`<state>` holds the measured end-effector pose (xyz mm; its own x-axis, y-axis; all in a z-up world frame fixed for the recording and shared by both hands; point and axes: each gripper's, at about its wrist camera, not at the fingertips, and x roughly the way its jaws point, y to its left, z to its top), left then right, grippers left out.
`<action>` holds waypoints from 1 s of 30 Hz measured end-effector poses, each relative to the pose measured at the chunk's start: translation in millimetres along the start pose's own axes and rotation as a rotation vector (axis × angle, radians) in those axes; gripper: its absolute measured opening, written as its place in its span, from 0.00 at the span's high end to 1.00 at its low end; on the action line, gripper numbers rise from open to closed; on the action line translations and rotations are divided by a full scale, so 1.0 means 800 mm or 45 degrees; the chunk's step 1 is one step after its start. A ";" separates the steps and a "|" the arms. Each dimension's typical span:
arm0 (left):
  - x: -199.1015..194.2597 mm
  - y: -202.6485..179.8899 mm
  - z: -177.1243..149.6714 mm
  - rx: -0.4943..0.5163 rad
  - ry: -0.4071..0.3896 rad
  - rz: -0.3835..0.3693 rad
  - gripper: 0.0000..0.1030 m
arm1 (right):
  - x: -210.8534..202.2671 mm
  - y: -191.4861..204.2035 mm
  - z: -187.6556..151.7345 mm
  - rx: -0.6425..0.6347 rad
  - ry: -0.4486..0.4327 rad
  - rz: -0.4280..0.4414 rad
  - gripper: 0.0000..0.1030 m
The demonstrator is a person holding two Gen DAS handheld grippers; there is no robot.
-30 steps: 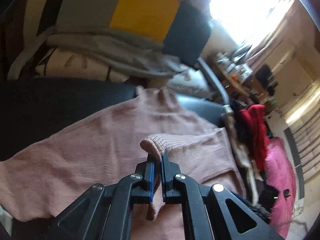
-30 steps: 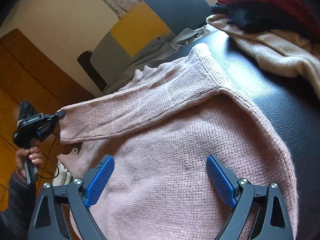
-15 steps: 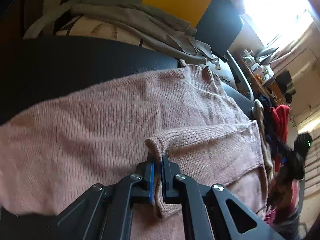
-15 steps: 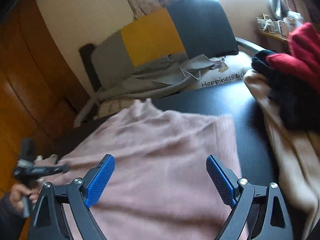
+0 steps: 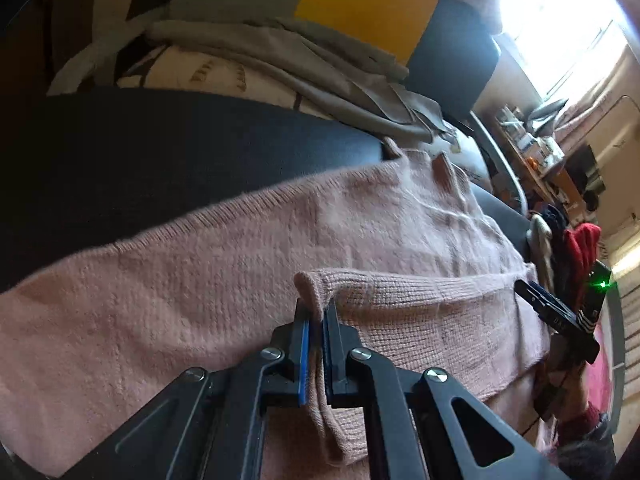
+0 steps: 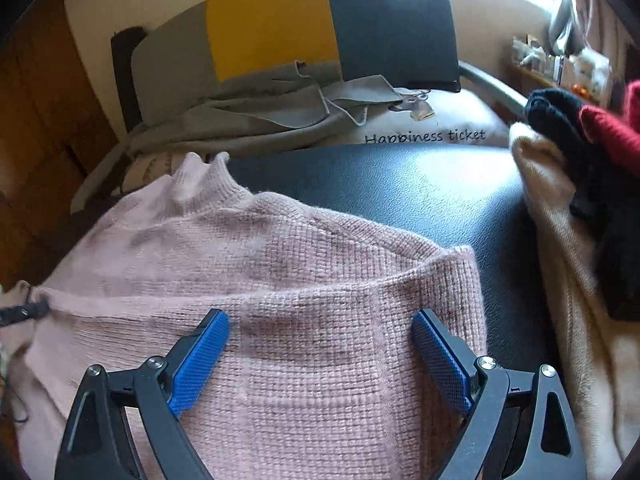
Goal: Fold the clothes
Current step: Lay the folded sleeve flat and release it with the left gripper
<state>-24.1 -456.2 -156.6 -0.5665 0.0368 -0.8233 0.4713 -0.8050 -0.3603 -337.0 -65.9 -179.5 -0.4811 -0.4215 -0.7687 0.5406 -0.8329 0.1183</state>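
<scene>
A pink knitted sweater [image 5: 240,264] lies spread on a black leather surface [image 5: 160,152], collar toward the far side. My left gripper [image 5: 315,312] is shut on the cuff of its sleeve [image 5: 400,300], which is folded across the body. In the right wrist view the sweater [image 6: 280,280] fills the foreground with its sleeve [image 6: 360,300] lying across it. My right gripper [image 6: 320,336] is open and empty, low over the sweater near its right shoulder. It also shows at the right edge of the left wrist view [image 5: 560,312].
A pile of clothes, cream [image 6: 560,240], black and red [image 6: 608,128], lies on the right of the surface. Behind it are a grey garment [image 6: 260,120], a white pillow with lettering [image 6: 432,128] and a grey, yellow and dark cushion [image 6: 280,20].
My left gripper has kept hold of the cuff and drawn the sleeve across the sweater. My right gripper has come down lower over the sweater's right shoulder area.
</scene>
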 end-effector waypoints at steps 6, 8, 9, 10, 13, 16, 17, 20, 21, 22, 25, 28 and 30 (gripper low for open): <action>0.014 -0.004 -0.004 0.072 -0.010 0.113 0.84 | 0.021 0.010 0.006 -0.049 0.031 -0.173 0.00; -0.007 -0.007 -0.009 0.061 -0.081 0.205 0.81 | 0.019 0.007 0.005 -0.041 0.026 -0.167 0.00; -0.017 -0.012 -0.014 0.088 -0.132 0.233 0.82 | 0.018 0.006 0.005 -0.038 0.022 -0.164 0.00; -0.033 -0.018 -0.020 0.109 -0.192 0.238 0.82 | 0.018 0.006 0.004 -0.038 0.019 -0.164 0.00; -0.063 -0.043 -0.042 0.183 -0.281 0.192 0.81 | 0.013 0.004 0.004 -0.037 0.007 -0.149 0.00; -0.060 -0.073 -0.065 0.284 -0.260 0.183 0.81 | -0.008 0.017 -0.002 -0.085 -0.034 -0.109 0.02; -0.054 -0.079 -0.072 0.310 -0.239 0.181 0.81 | -0.019 0.024 -0.007 -0.109 -0.052 -0.089 0.02; -0.037 -0.093 -0.097 0.367 -0.173 0.225 0.81 | -0.045 0.046 -0.026 -0.164 -0.051 -0.040 0.02; -0.031 -0.094 -0.102 0.365 -0.156 0.256 0.81 | -0.052 0.054 -0.034 -0.180 -0.044 -0.026 0.02; -0.025 -0.095 -0.107 0.364 -0.138 0.286 0.81 | -0.059 0.061 -0.041 -0.195 -0.032 -0.016 0.02; -0.015 -0.091 -0.125 0.379 -0.159 0.349 0.76 | -0.059 0.068 -0.069 -0.192 0.052 -0.072 0.02; -0.010 -0.092 -0.131 0.383 -0.198 0.381 0.76 | -0.056 0.059 -0.089 -0.133 0.055 -0.085 0.01; -0.021 -0.086 -0.136 0.324 -0.222 0.356 0.76 | -0.056 0.058 -0.090 -0.124 0.048 -0.093 0.00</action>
<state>26.5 -337.0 -165.4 -0.5566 -0.2874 -0.7795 0.4534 -0.8913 0.0049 -240.9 -59.7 -185.0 -0.4965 -0.3457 -0.7962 0.5704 -0.8214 0.0009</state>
